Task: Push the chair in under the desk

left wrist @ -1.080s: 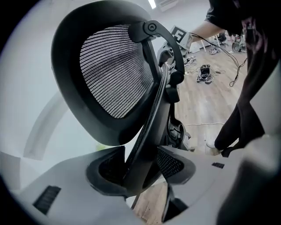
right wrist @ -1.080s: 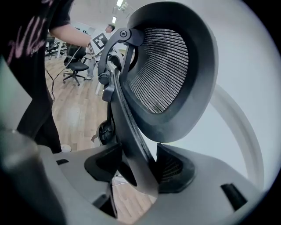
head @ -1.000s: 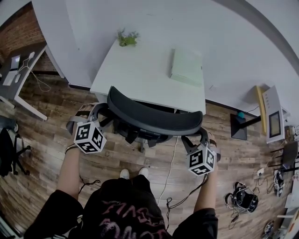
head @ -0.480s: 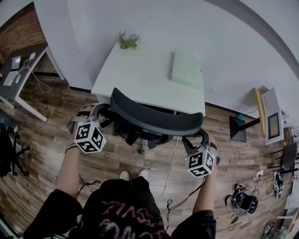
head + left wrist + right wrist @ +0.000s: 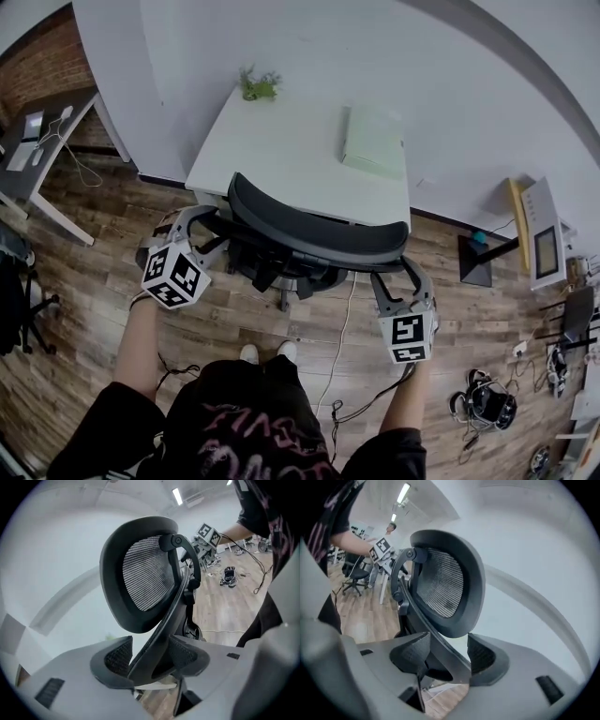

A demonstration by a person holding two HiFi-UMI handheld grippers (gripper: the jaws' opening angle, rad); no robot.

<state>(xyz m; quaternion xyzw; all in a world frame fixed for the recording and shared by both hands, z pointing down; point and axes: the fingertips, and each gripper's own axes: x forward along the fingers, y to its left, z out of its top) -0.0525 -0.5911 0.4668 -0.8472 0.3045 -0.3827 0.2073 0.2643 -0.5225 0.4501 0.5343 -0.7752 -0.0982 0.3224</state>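
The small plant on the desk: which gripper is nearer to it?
Left. The left gripper, jaws just opening with the chair frame between them, is at the backrest's left end, below the plant; the right gripper is at the backrest's far end.

From the head view, the chair (image 5: 314, 246) shows only its backrest: seat and wheels hide beneath it and the desk (image 5: 291, 150), whose legs are out of sight too. The chair's strut (image 5: 164, 625) is cut off behind the left gripper (image 5: 149, 657) and likewise behind the right gripper (image 5: 446, 656), so its lower end is unseen. At the right, the floor clutter (image 5: 487, 401) is too small to name.
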